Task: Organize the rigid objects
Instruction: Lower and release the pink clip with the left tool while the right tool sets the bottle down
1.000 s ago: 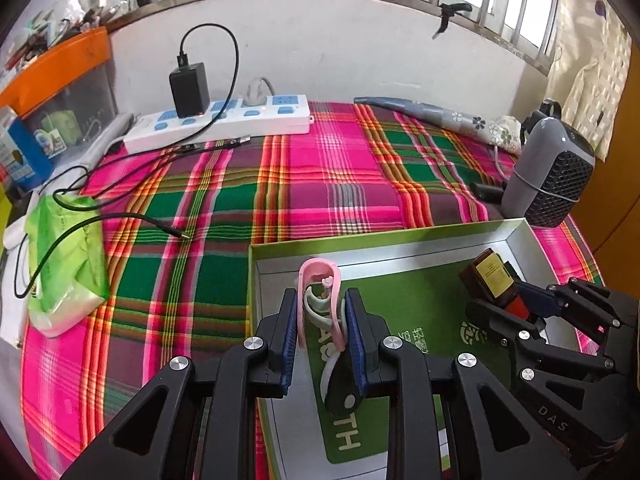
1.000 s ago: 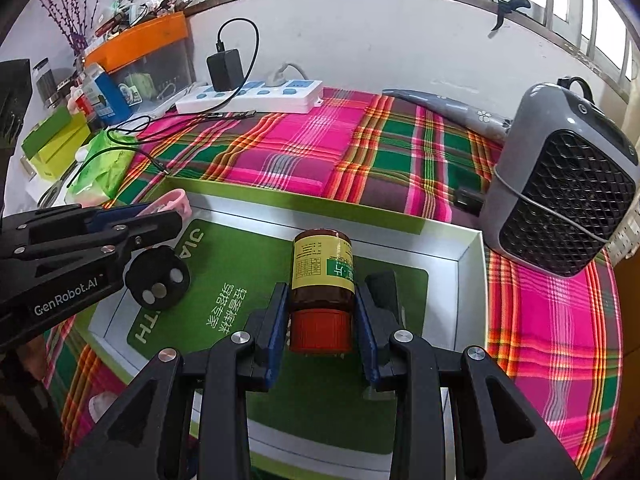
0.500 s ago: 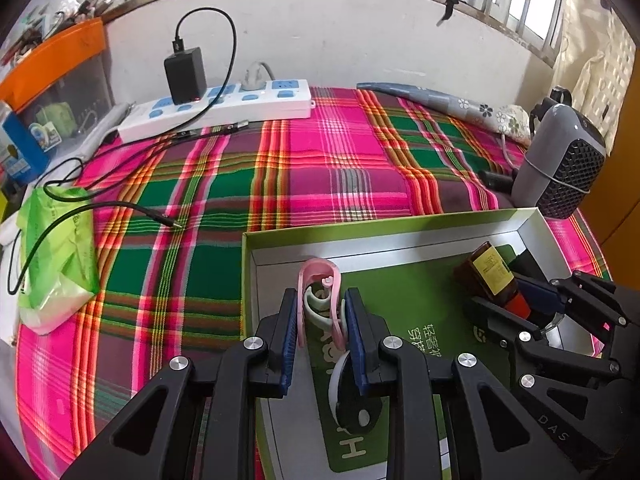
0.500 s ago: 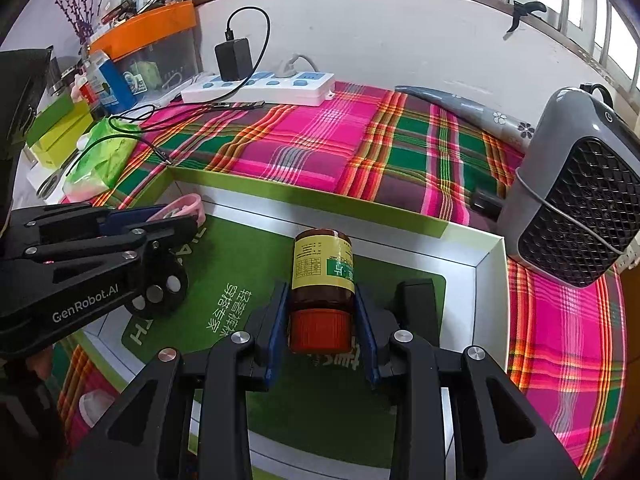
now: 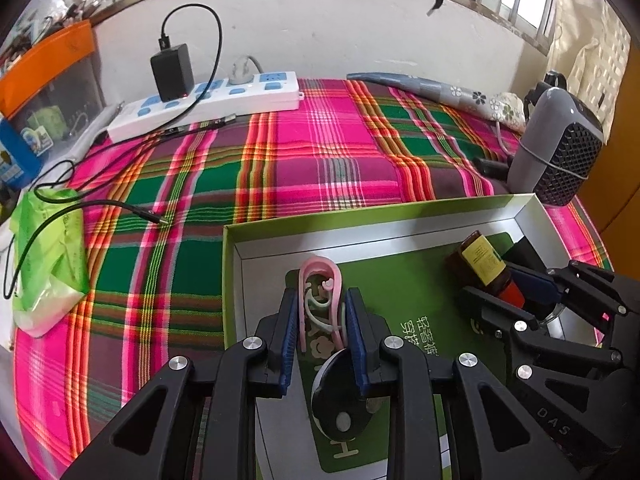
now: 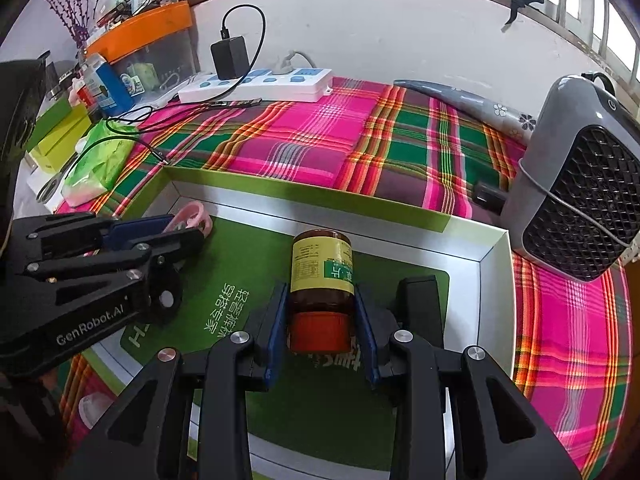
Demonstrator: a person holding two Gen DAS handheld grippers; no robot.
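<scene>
Both grippers hang low over the open box (image 6: pixel 494 276), each with its jaws clenched on something. The left gripper (image 5: pixel 322 324), at bottom centre of its own view, pinches a pink clip (image 5: pixel 320 280), a thin looped plastic thing with pale green curls inside and a dark round disc (image 5: pixel 340 404) below it. The right gripper (image 6: pixel 322 330), bottom centre of its view, squeezes a brown bottle (image 6: pixel 322 276) lying flat, red cap toward the camera, yellow-and-green label on top. Both loads sit just over the green printed liner of the box, clip toward the left wall, bottle toward the middle. To set them down well, I'd lower each until it bears on the liner before letting go; the bottle is round and smooth and will likely roll, so lay it lengthwise against the dark block (image 6: pixel 420 304) beside it or a wall. The clip is light and springy, so open slowly. The box walls look like stiff glossy card, silver inside, lime outside, on a plaid cloth (image 6: pixel 320 140).
</scene>
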